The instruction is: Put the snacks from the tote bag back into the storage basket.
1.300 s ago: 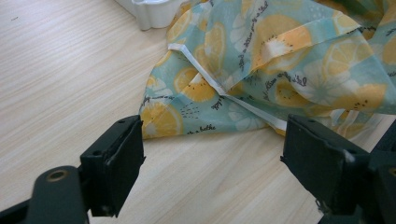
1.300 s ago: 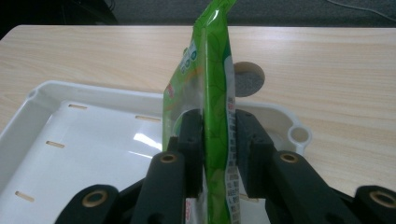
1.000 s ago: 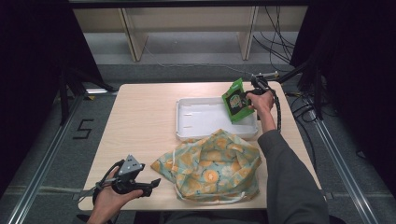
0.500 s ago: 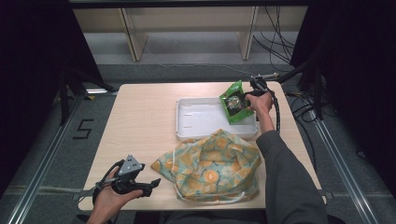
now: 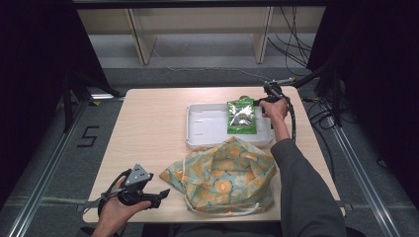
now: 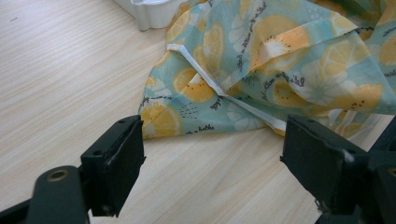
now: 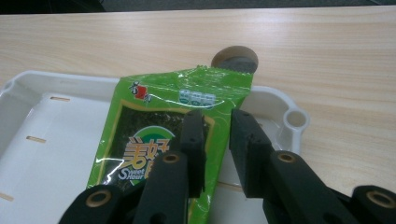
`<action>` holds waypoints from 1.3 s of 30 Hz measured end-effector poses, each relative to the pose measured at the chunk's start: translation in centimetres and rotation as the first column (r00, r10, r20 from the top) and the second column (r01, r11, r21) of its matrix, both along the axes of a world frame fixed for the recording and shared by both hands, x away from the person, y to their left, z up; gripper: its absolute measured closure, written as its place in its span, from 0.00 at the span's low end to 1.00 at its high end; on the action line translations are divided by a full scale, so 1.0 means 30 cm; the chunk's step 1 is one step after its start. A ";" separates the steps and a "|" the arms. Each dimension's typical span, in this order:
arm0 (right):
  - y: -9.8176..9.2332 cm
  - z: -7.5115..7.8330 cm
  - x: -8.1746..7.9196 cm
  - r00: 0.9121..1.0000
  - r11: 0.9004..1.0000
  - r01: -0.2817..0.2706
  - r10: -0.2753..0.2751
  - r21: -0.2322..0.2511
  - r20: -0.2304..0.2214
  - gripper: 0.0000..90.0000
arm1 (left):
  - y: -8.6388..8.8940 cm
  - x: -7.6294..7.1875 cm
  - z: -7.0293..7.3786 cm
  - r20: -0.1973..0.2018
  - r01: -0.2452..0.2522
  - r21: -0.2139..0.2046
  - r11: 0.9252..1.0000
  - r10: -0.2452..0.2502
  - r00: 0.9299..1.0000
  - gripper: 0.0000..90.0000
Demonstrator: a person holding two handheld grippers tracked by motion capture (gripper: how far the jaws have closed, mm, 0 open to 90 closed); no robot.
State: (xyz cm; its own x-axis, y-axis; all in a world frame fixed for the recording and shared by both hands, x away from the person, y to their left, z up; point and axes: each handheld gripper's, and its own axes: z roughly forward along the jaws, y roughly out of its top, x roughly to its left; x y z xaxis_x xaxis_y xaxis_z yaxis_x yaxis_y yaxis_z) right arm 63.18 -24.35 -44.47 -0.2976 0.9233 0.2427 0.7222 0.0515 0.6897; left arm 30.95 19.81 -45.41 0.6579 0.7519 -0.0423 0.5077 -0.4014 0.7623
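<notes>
Now the green snack packet [image 5: 241, 116] lies in the white tray [image 5: 207, 129], right gripper [image 7: 215, 122] just closing on its edge; left gripper [image 6: 210, 149] spread, idle near the tray-side bag [image 5: 225, 173].

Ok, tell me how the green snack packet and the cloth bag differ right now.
The snack packet is flat, glossy green plastic; the cloth bag is soft, crumpled fabric printed with orange slices. The packet lies in the white tray; the bag sits on the table nearer the person, and is much larger. The right gripper has the packet's edge between its jaws; the left gripper stands open, short of the bag.
</notes>
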 end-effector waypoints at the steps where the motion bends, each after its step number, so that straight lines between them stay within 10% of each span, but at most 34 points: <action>1: -0.003 0.009 -0.005 1.000 1.000 -0.013 0.013 0.002 -0.028 0.85 | 0.000 0.000 0.000 0.000 0.000 0.001 1.000 0.000 1.000 0.23; 11: -0.011 0.042 -0.025 0.999 1.000 -0.002 0.002 -0.005 -0.038 0.82 | 0.001 0.001 0.001 0.001 -0.008 -0.001 1.000 0.008 1.000 0.23; 12: -0.016 0.035 -0.019 1.000 1.000 -0.019 0.019 -0.012 0.024 0.82 | 0.002 0.001 0.002 0.001 -0.008 0.001 1.000 0.008 1.000 0.23; 21: -0.014 0.071 -0.044 0.995 0.996 -0.075 0.078 -0.038 0.064 0.76 | 0.004 0.001 0.004 0.002 -0.012 0.001 1.000 0.012 1.000 0.23; 26: -0.005 0.100 -0.079 0.997 0.997 -0.074 0.074 0.019 0.006 0.73 | 0.003 0.000 0.002 -0.007 -0.024 -0.009 1.000 0.023 1.000 0.23; 28: -0.023 0.098 -0.075 0.992 0.994 -0.105 0.106 -0.028 0.067 0.72 | 0.003 0.000 0.003 -0.007 -0.024 -0.009 1.000 0.024 1.000 0.23; 39: -0.039 0.147 -0.137 0.993 0.994 -0.110 0.110 -0.006 0.033 0.66 | 0.004 0.001 0.001 0.003 -0.027 0.001 1.000 0.027 1.000 0.23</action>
